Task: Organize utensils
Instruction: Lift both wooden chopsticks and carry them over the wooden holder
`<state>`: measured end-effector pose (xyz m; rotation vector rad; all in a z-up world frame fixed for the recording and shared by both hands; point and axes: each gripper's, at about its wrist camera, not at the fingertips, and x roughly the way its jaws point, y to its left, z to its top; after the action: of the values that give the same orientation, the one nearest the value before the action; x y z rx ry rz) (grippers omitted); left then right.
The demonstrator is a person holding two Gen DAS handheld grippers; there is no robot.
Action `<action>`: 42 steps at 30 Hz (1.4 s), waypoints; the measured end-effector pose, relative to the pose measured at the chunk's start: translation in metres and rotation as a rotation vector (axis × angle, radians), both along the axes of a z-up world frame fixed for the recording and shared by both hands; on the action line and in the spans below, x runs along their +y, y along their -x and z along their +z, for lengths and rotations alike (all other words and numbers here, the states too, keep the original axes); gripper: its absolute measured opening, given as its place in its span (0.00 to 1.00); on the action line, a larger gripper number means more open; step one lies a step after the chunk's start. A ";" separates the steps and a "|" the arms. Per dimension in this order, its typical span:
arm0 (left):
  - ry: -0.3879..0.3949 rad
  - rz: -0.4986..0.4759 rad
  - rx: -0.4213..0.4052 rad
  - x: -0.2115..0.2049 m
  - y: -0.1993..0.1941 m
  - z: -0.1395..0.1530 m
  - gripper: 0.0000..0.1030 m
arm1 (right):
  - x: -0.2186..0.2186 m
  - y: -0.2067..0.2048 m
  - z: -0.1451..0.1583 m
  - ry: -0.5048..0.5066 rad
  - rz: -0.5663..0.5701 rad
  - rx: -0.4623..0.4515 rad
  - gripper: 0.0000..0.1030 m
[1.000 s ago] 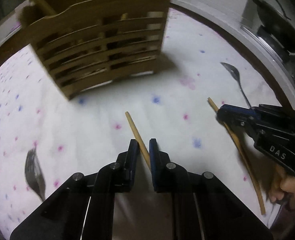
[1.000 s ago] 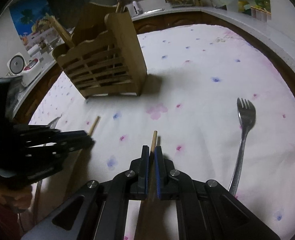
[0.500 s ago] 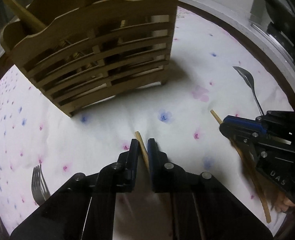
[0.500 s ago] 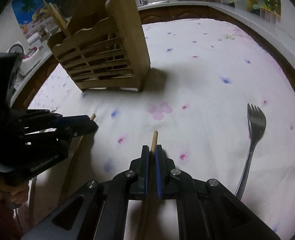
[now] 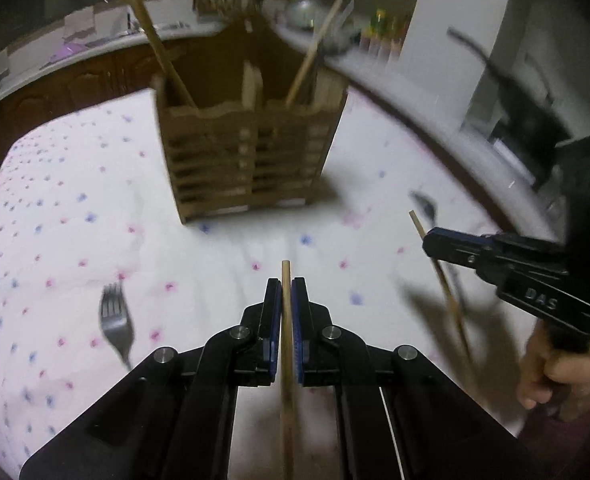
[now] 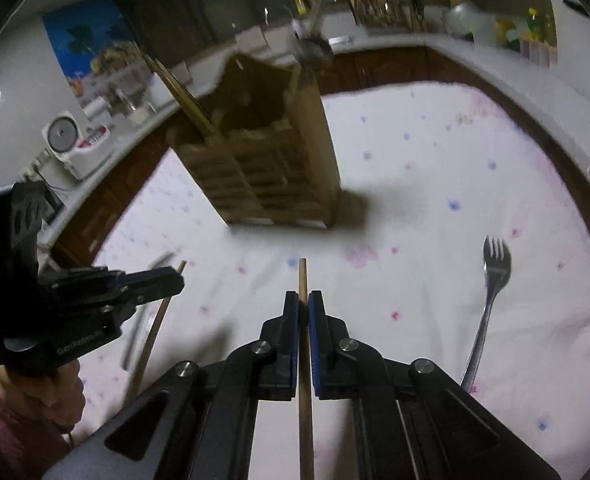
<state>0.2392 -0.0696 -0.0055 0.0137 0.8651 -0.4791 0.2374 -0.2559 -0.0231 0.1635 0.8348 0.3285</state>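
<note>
Since a second ago I've lifted both chopsticks and squared up to the holder (image 5: 251,152), left gripper (image 5: 286,292) and right gripper (image 6: 303,304) each clamped on one, neither slotted yet, two forks (image 6: 491,292) and a spoon (image 5: 425,204) left on the cloth (image 5: 75,240).

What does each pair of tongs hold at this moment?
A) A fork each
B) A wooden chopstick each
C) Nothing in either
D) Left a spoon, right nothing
B: the left tongs are shut on one wooden chopstick, and the right tongs are shut on another chopstick.
</note>
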 end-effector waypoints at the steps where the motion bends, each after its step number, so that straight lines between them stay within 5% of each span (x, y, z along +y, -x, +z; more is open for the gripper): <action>1: 0.014 0.004 -0.015 0.003 0.005 0.006 0.04 | 0.001 0.004 0.007 -0.008 0.001 -0.020 0.04; 19: 0.178 0.113 -0.266 0.066 0.070 0.091 0.04 | 0.011 0.062 0.101 0.000 -0.032 -0.324 0.04; 42: 0.170 0.168 -0.378 0.073 0.071 0.110 0.04 | 0.013 0.058 0.114 -0.008 -0.029 -0.362 0.04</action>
<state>0.1684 0.0030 0.1046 -0.1204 0.4487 -0.3745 0.1799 -0.2429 0.0911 0.1191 0.4723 0.3221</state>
